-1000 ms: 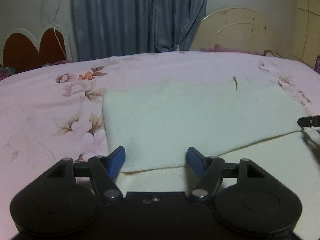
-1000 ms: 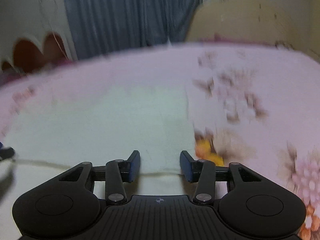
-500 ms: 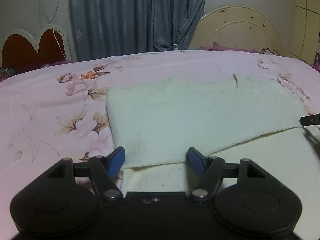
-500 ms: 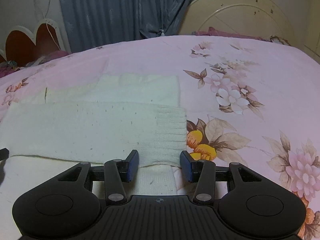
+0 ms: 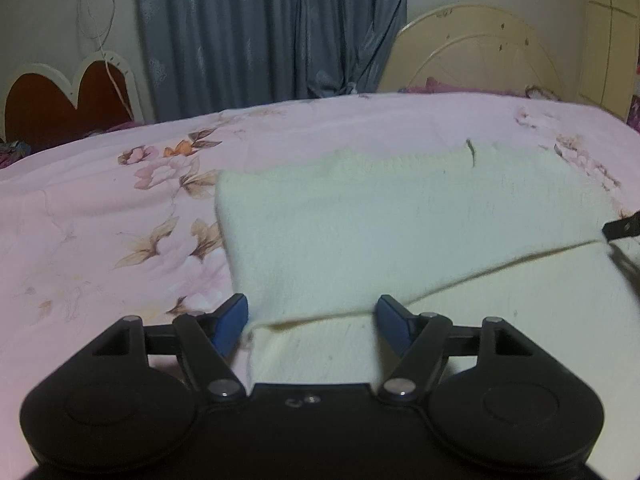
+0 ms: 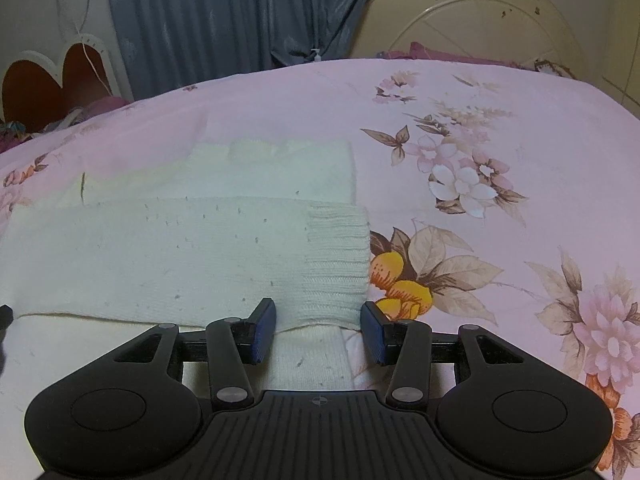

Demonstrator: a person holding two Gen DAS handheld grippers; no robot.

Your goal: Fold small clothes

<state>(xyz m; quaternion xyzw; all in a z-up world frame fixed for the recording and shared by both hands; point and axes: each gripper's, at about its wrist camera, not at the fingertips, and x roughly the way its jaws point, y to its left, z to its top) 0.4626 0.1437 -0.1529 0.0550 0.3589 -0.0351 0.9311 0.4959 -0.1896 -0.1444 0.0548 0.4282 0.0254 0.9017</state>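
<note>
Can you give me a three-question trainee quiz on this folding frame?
1. True or false: the left tool is shut on the cream knit garment.
2. Which part of the garment lies between the right tool's fingers? A. a button B. the ribbed cuff C. a zipper
3. Fill in: the garment lies on a pink ______ bedspread.

Key: 1. False; both tools are open, with cloth between the fingers but not pinched. 2. B. 3. floral.
</note>
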